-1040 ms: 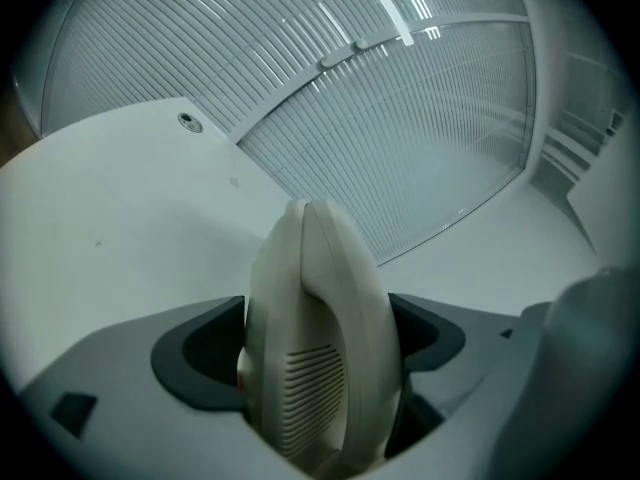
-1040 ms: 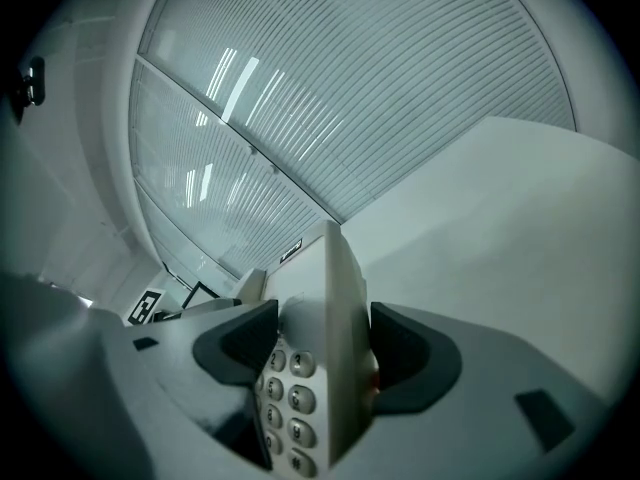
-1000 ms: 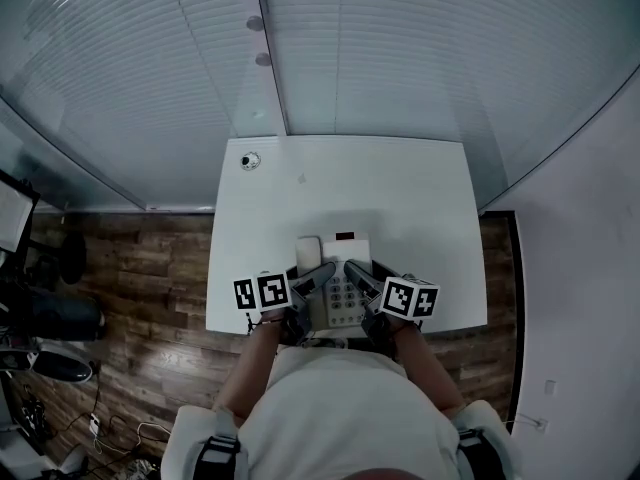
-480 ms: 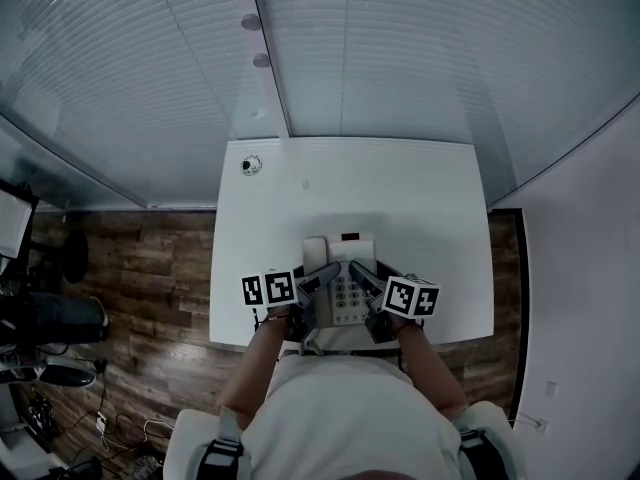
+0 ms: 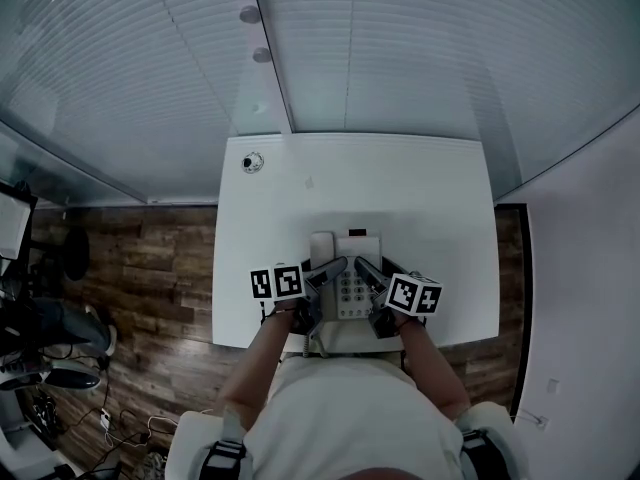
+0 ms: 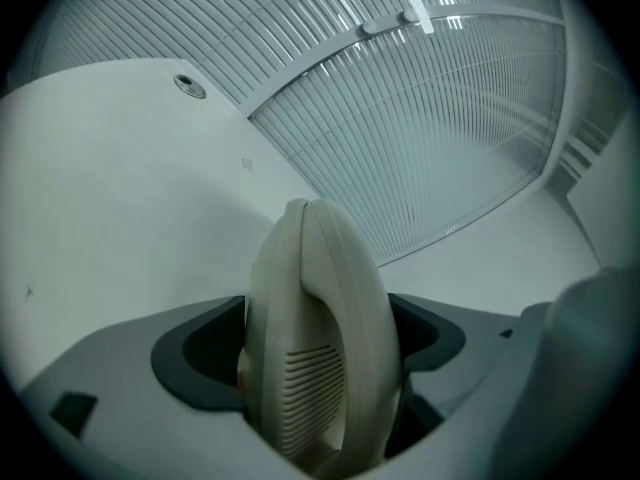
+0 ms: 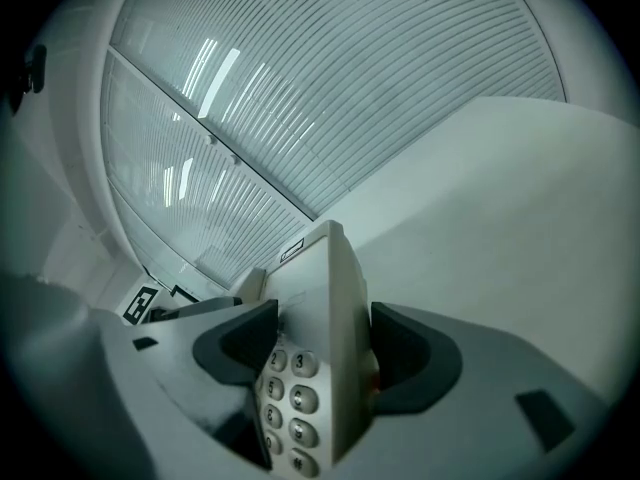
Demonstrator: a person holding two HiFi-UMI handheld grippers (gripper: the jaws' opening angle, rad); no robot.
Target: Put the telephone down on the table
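Near the table's (image 5: 400, 198) near edge, the telephone (image 5: 350, 253) is held from both sides. The left gripper's (image 5: 335, 265) jaws pinch its handset (image 6: 318, 338). The right gripper's (image 5: 362, 265) jaws pinch the side by the keypad (image 7: 290, 398), likely to keep the handset seated. I cannot tell whether it touches the table.

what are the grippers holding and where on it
Both hold the telephone: left gripper clamps the handset, right gripper the base's keypad edge.

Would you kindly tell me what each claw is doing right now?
Left claw: closed on the handset.
Right claw: closed on the telephone base.
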